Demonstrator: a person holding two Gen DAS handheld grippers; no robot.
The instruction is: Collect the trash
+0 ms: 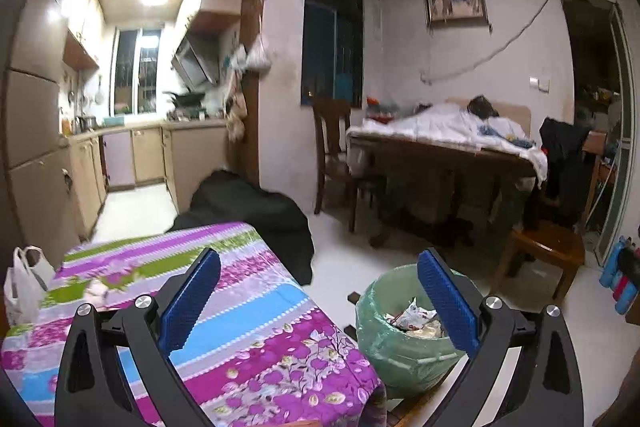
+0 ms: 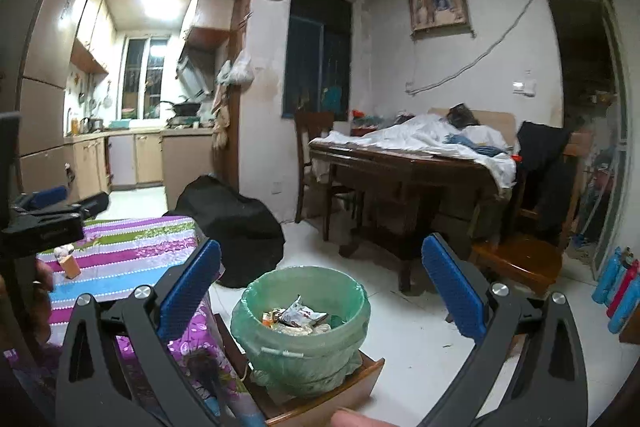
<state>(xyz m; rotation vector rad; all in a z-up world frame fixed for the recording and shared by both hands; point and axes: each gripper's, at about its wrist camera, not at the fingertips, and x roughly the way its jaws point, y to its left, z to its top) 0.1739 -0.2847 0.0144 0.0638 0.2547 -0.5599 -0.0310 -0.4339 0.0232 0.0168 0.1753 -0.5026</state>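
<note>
The left tool (image 1: 318,301) stands wide open and holds nothing; its blue pads (image 1: 188,301) touch no object. The right tool (image 2: 320,291) is also fully open and empty. The green-lined bin (image 2: 302,327) sits on a low wooden stool (image 2: 360,387) just beside the surface (image 1: 240,327) with the striped flowered cloth. Wrappers (image 2: 300,315) lie inside the bin. A small cup (image 2: 71,265) stands on the surface.

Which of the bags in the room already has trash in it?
The green bag lining the bin beside the striped table: wrappers show inside it. The white bag by the table's far corner and the black bag show none.
</note>
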